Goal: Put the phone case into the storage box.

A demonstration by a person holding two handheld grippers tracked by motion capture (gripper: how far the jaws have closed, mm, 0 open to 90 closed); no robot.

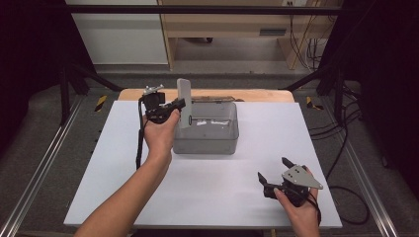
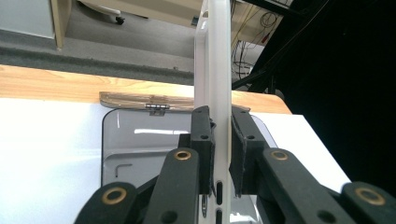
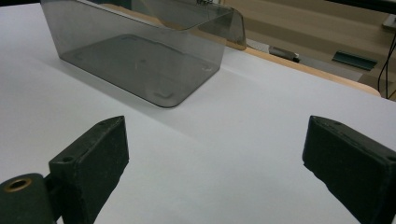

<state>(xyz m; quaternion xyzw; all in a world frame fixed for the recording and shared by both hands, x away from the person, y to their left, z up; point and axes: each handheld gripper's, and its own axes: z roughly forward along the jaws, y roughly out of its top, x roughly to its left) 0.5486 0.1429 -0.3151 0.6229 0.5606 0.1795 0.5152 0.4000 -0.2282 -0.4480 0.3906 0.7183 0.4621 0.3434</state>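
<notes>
**Fingers clamp a white panel over the grey bin**

Fingers [image 2: 203,149] of our left gripper [image 1: 179,104] are pressed together on a thin white panel [image 1: 184,101], one black pad on each face. We hold this panel upright, standing on edge above the left end of the smoky grey bin [image 1: 217,140], which sits toward the far middle of the white table [image 1: 247,187]. Down the left gripper view, the panel [image 2: 218,60] rises straight between our jaws, and a small wooden strip [image 2: 135,100] lies just past the bin's far rim. Our right gripper [image 1: 273,170] rests low at the near right, well apart from the bin, its jaws spread wide with nothing but bare table between them
</notes>
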